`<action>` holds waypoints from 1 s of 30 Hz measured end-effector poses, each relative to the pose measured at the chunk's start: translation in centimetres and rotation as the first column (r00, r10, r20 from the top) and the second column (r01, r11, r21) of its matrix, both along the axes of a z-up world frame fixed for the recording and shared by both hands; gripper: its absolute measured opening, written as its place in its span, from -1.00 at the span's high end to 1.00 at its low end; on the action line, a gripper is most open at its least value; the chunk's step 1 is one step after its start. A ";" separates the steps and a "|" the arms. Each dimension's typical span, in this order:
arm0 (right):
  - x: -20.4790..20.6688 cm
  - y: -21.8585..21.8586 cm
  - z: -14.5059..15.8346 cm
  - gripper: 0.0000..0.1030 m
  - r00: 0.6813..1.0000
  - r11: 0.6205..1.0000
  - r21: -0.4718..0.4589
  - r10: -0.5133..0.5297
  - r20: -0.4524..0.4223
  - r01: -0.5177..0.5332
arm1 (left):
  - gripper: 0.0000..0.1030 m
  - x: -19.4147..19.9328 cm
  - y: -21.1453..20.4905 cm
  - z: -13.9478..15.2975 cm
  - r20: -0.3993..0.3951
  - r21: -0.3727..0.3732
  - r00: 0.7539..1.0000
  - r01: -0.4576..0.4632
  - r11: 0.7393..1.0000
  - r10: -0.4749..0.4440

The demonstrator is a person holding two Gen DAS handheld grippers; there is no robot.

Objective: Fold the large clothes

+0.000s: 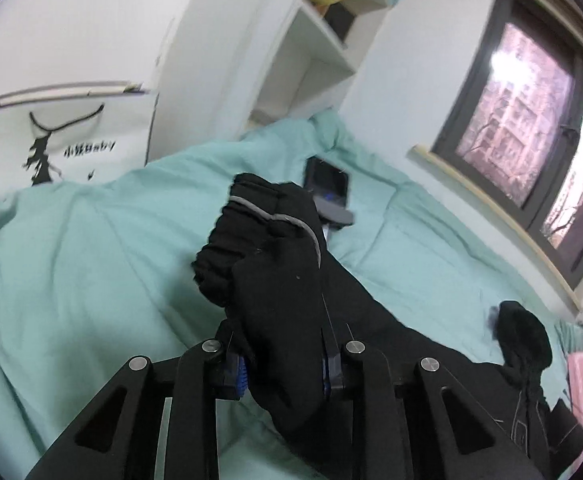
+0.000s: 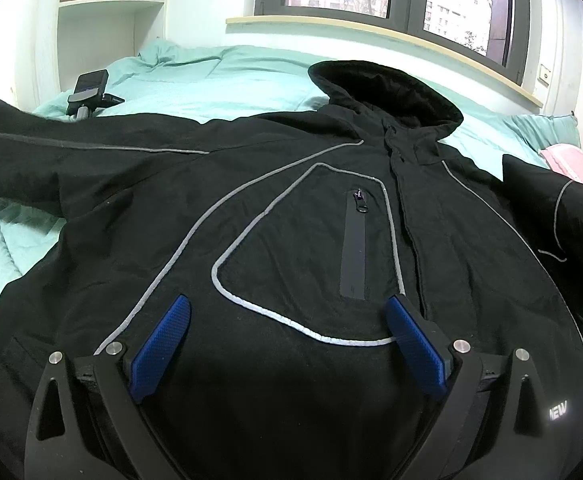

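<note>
A large black jacket [image 2: 291, 208] with grey piping lies front up on the teal bedcover [image 2: 211, 80], its hood [image 2: 387, 96] toward the window. My right gripper [image 2: 289, 340] is open above the lower chest, blue pads [image 2: 163, 344] wide apart with nothing pinched between them. In the left wrist view my left gripper [image 1: 283, 376] is shut on the jacket's sleeve [image 1: 267, 248]. The sleeve bunches up between the jaws and its cuff stands lifted off the bedcover [image 1: 71, 260]. The hood [image 1: 523, 336] shows at the far right.
A dark phone-like device on a small stand [image 2: 89, 88] sits on the bed past the left sleeve, also in the left wrist view [image 1: 327, 184]. A pink item [image 2: 575, 168] lies at the bed's right. White shelves [image 2: 107, 4], a window sill [image 2: 371, 32] and a printed white bag [image 1: 59, 140] border the bed.
</note>
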State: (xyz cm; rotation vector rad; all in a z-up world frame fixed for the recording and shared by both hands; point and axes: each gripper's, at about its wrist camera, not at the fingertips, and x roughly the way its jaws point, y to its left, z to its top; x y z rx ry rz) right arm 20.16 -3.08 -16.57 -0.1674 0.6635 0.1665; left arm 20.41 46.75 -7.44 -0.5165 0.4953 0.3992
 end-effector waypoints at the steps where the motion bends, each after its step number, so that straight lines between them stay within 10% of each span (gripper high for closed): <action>1: 0.0 0.0 0.0 -0.93 1.000 1.000 -0.001 0.000 0.000 0.000 | 0.50 1.3 -0.2 -0.7 -0.067 0.030 0.998 -0.017 0.999 0.019; 4: 0.0 -0.1 0.0 -0.93 1.000 1.000 0.000 0.000 0.000 0.000 | 0.52 4.7 -1.6 -4.2 -0.248 0.089 0.969 0.018 0.996 0.005; 12: 0.1 -0.7 0.2 -0.93 1.000 0.999 0.030 -0.014 -0.004 0.014 | 0.56 2.3 -13.3 3.2 -0.053 0.164 0.961 0.277 0.947 -0.272; 20: -2.6 -5.8 4.7 -0.93 0.994 0.987 0.114 -0.109 -0.026 0.111 | 0.56 4.1 -33.5 8.6 -0.012 0.159 0.796 0.599 0.785 -0.605; 23: -3.8 -10.1 7.0 -0.93 0.988 0.981 0.115 -0.154 -0.028 0.156 | 0.56 6.5 -41.0 6.1 -0.069 0.099 0.705 0.709 0.699 -0.706; 30: -3.7 -19.1 7.8 -0.93 0.972 0.969 0.145 -0.176 -0.155 0.199 | 0.56 11.1 -51.8 -4.7 -0.257 -0.032 0.595 0.782 0.622 -0.761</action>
